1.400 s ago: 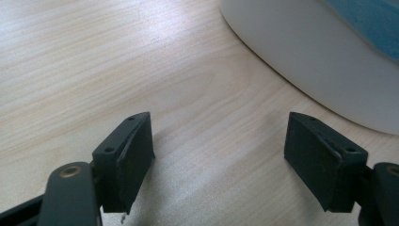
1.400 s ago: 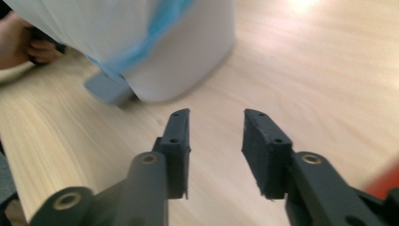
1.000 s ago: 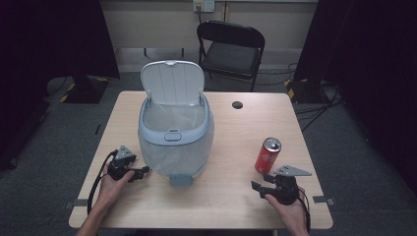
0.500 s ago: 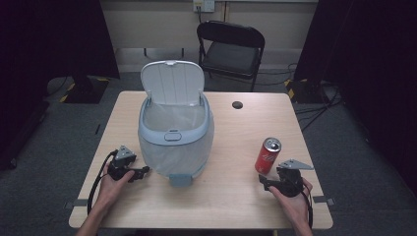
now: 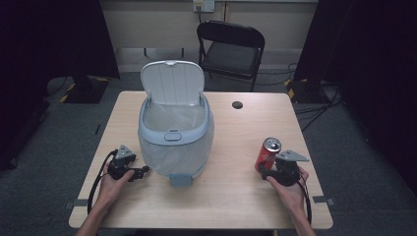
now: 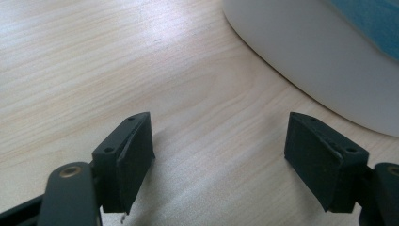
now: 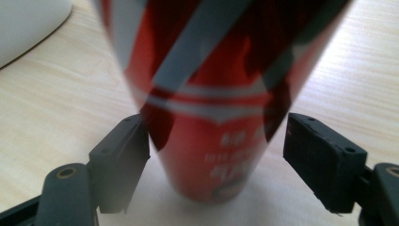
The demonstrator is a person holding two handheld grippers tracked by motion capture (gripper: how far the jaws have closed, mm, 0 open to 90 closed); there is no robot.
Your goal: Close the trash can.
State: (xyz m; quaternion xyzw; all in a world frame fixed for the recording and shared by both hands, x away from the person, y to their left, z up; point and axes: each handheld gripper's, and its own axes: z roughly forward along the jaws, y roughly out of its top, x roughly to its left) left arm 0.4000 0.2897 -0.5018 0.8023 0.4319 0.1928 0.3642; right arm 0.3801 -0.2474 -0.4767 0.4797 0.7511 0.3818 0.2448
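A red soda can (image 5: 268, 153) stands upright on the right side of the wooden table (image 5: 236, 206). My right gripper (image 5: 263, 169) is right behind it, and the can (image 7: 211, 94) sits between the jaws of the right gripper (image 7: 216, 155). The jaws have just been closing a little but stand open, with a sliver of gap at the right pad (image 7: 315, 155). A white pedal bin (image 5: 174, 142) with its lid up stands at the table's middle. My left gripper (image 5: 142, 172) rests open and empty beside the bin's left base (image 6: 329, 61); nothing lies between the jaws of the left gripper (image 6: 219, 155).
A foot pedal (image 5: 180, 179) sticks out at the bin's front. A small black round object (image 5: 237, 104) lies near the table's far edge. A black folding chair (image 5: 231, 46) stands behind the table. Bare tabletop runs between the bin and the can.
My right hand has moved forward to the can, and its jaws now stand on either side of it. The left hand, bin and can have stayed put.
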